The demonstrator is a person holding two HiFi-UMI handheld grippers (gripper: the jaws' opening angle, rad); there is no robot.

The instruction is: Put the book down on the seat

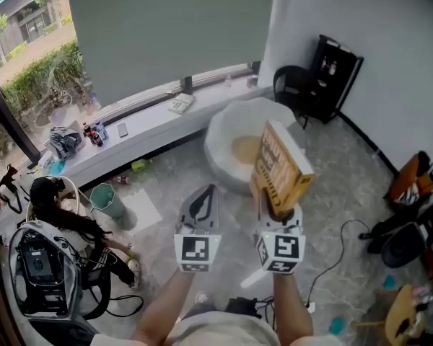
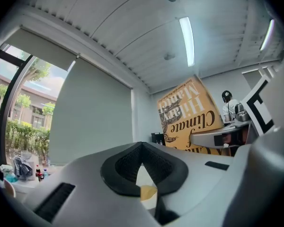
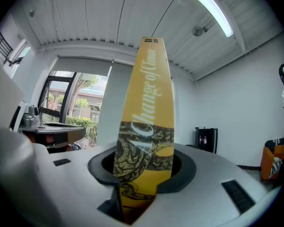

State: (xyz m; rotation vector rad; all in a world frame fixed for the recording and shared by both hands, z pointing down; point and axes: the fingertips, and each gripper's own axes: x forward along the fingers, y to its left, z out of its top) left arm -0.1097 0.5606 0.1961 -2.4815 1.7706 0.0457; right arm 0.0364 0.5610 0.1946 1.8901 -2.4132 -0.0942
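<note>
Floor was cluttered, but the white round seat sat straight ahead. Right gripper had its jaws clamped on the book by its lower end, upright and not yet over the seat's middle, probably ready for lowering. Left gripper was pinched closed, empty, just spare.

A long white window ledge ran along the far wall. Above it a pale grey roller blind covered most of the glass. Left of the blind, the bare window showed a green hedge and a building in daylight. Small bottles stood on the ledge's left part. At the ledge's right end, a black chair and a black cabinet stood against a white wall. Below the ledge lay a grey mottled floor, with a green bin near the ledge. Overhead, a strip light glowed on the panelled ceiling.
</note>
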